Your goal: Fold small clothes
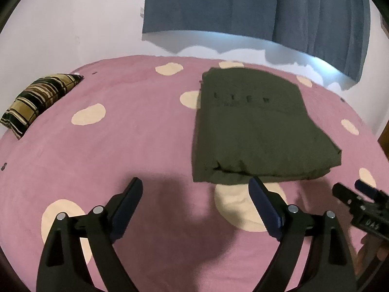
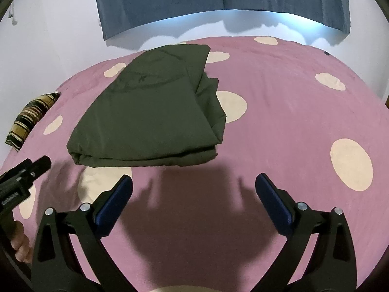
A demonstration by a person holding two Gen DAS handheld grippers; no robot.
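Olive-green garment (image 1: 255, 126) folded into a thick rectangle, flat on the pink bedspread with cream dots (image 1: 126, 146); right of centre in the left wrist view, left of centre and upper middle in the right wrist view (image 2: 150, 112). Faint dark lettering on its top layer. Stacked fold edges along its near side, loose layers showing at the right edge in the right wrist view.

Left gripper (image 1: 197, 189) low in its own frame, jaws spread wide, nothing between them, only bedspread and shadow below; right fingertip just short of the garment's near edge. Right gripper (image 2: 194, 185) likewise low in its frame, jaws wide apart and empty, clear of the cloth, near edge of the garment just above.

Striped cushion (image 1: 36, 102) at the left edge of both views. Blue curtain (image 1: 255, 7) across the top, against a white wall (image 1: 73, 24). Part of a hand (image 2: 19, 245) at lower left of the right wrist view.
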